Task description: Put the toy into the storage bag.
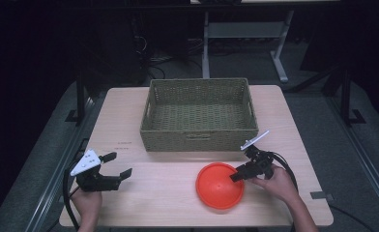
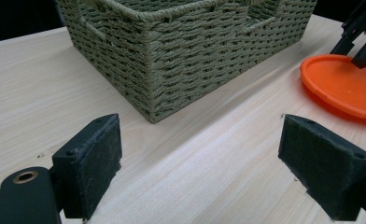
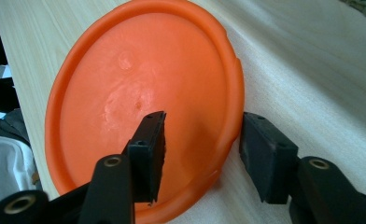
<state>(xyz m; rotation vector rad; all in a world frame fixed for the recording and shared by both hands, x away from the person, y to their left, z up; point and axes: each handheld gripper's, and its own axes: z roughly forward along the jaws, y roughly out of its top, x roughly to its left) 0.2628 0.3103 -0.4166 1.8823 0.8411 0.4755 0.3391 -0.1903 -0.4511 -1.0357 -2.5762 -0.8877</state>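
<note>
I see a light wooden table standing on grey carpet in a dark room, and behind it there is a white metal frame of another desk. On the far half of the table stands a woven olive basket, with its long side running left to right.

The thing I work on is an orange disc, round and shallow like a frisbee. It lies flat on the near half of the table, in front of the basket and a little to the right of its middle, apart from it. Because it is round, I cannot give it a long axis or a direction; in the right gripper view its smooth face looks up.

My right gripper is at the right edge of the disc. Its jaws are apart and they stand on both sides of the rim: one jaw is over the orange face, the other is just outside the edge on the wood. They do not clamp the rim.

My left gripper is well apart from the disc, near the left side of the table. Its jaws are wide apart with only bare wood between them
</note>
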